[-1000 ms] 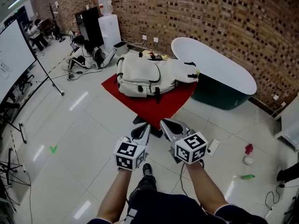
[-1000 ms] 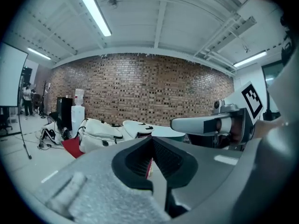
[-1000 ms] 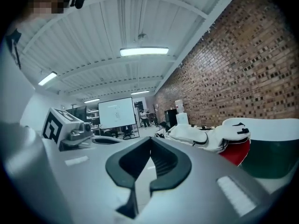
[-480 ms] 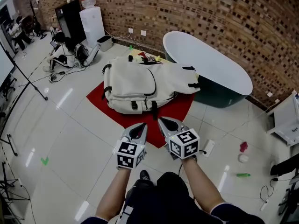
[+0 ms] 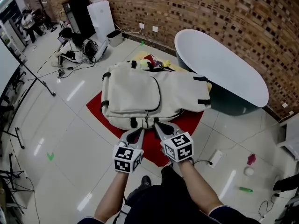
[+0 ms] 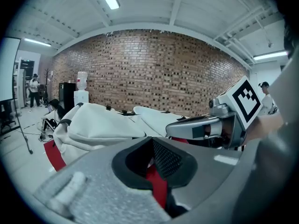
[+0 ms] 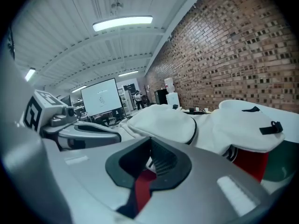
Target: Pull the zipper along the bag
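Glossy white floor tiles (image 5: pixel 70 139) run up to a brick wall (image 5: pixel 224 13) at the back. At the far left we see the edge of a white screen (image 5: pixel 5 66) on a stand. Behind it is a black cabinet (image 5: pixel 79 10) with a water dispenser (image 5: pixel 102 17) just beside it. Toward the middle a red bench (image 5: pixel 100 111) carries the bag (image 5: pixel 135 92), a large cream backpack lying flat that covers most of the red top. Its zipper (image 5: pixel 159 96) shows as a dark line curving round the front pocket and down toward the near edge. We hold both tools at that near edge, side by side. Our left tool (image 5: pixel 138 131) points at the bag's lower rim; we cannot tell whether its tip touches the fabric. In the left gripper view its jaws meet at the tips and grip nothing, and only the red top shows through the slit behind them. Our right tool (image 5: pixel 158 125) sits just beside it, reaching the bag's edge near a short dark strap (image 5: pixel 146 121). In the right gripper view its jaws are likewise closed together at the tips and empty. Each tool carries a marker cube (image 5: pixel 178 147) above a bare forearm. Right of the bag stands a white tub (image 5: pixel 219 69) with a dark green side, close against the bench. On the tiles at the far right lie a white power strip (image 5: pixel 215 157), a small red thing (image 5: pixel 251 159) and a small green thing (image 5: pixel 246 189).
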`<state>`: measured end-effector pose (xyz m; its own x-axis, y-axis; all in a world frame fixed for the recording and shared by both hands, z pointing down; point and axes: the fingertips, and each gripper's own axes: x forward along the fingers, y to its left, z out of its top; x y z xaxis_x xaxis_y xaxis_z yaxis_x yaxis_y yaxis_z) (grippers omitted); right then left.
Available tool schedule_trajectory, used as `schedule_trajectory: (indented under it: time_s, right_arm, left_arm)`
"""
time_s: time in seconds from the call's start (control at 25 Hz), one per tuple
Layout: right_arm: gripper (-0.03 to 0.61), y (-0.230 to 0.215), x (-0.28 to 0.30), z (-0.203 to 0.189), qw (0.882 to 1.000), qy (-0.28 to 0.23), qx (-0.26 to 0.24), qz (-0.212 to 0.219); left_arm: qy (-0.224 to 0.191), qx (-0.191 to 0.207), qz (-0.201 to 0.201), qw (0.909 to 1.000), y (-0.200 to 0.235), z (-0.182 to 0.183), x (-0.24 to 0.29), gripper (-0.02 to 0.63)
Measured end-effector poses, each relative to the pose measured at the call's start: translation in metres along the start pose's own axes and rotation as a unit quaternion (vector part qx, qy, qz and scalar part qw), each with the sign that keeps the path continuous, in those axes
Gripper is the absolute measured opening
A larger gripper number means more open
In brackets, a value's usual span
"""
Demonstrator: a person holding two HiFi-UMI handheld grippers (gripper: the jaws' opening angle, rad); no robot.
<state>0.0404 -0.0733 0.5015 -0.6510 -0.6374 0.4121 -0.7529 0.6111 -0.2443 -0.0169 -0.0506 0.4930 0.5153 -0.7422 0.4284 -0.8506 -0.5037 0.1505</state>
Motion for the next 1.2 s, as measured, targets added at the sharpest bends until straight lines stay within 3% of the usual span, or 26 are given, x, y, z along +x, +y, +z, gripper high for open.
schedule_trajectory:
  time_s: [0.32,0.4,0.64,0.84,1.0,1.2]
  right_arm:
    - [0.006,-0.015,0.057,-0.017,0.995,0.061,-0.003,0.084]
    - [0.076,-0.016,0.068,-0.022,0.993,0.079,0.006,0.091]
    - [0.083,-0.032,0.095,-0.032,0.991,0.119,0.038,0.038]
    - [0.149,-0.030,0.112,-0.048,0.982,0.170,0.085,0.021]
    - [0.140,-0.033,0.116,-0.055,0.978,0.190,0.086,-0.029]
    - [0.066,-0.031,0.113,-0.049,0.977,0.205,0.049,-0.038]
  left_arm:
    - [0.025,-0.011,0.082,0.9963,0.031,0.003,0.029,0.003]
    - [0.033,-0.017,0.089,0.9953,0.036,0.002,0.033,0.003]
    - [0.047,-0.022,0.091,0.9945,0.055,-0.002,0.046,0.003]
    - [0.037,-0.025,0.062,0.9971,0.071,0.000,0.060,0.002]
    - [0.035,-0.030,0.028,0.9986,0.077,0.003,0.073,0.002]
    - [0.058,-0.031,-0.004,0.9978,0.079,0.002,0.081,0.003]
